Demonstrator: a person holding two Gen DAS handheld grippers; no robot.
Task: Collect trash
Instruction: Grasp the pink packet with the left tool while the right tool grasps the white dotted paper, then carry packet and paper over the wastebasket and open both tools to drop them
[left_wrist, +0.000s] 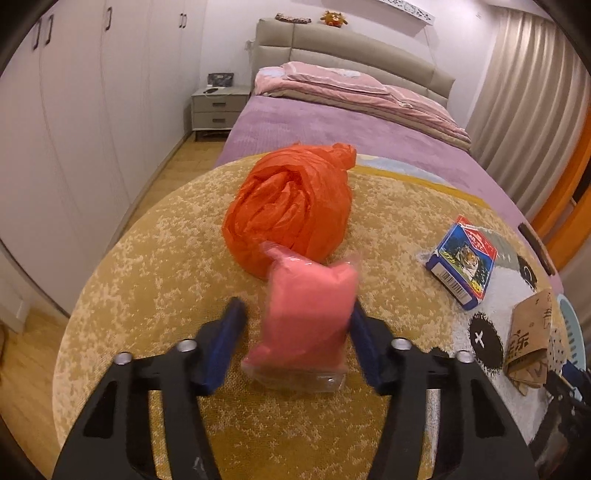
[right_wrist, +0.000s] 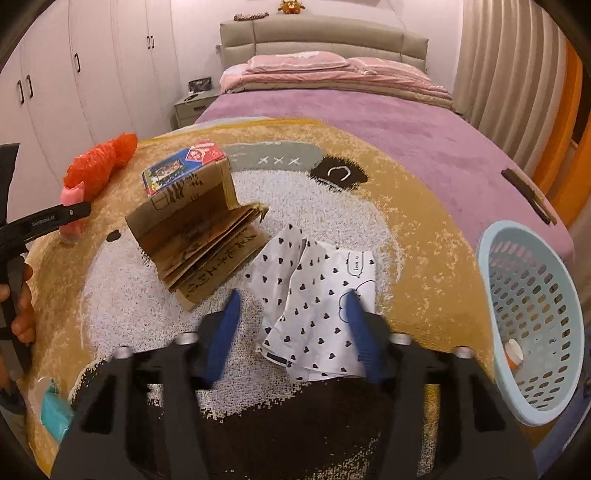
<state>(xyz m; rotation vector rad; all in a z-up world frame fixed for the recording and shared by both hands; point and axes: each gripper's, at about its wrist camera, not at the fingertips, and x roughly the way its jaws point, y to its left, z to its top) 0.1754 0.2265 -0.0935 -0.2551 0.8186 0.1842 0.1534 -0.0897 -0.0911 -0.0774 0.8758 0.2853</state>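
Straddling pink packet (left_wrist: 308, 314), left gripper (left_wrist: 295, 343) wide open.

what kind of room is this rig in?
A bedroom, most likely: a made bed with an upholstered headboard, a nightstand beside it, and built-in wardrobes along the wall.

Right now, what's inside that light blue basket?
In the right wrist view, the light blue basket lies tipped on its side with its opening showing. One small white and orange item rests near its lower wall. The near rim hides the lowest part inside.
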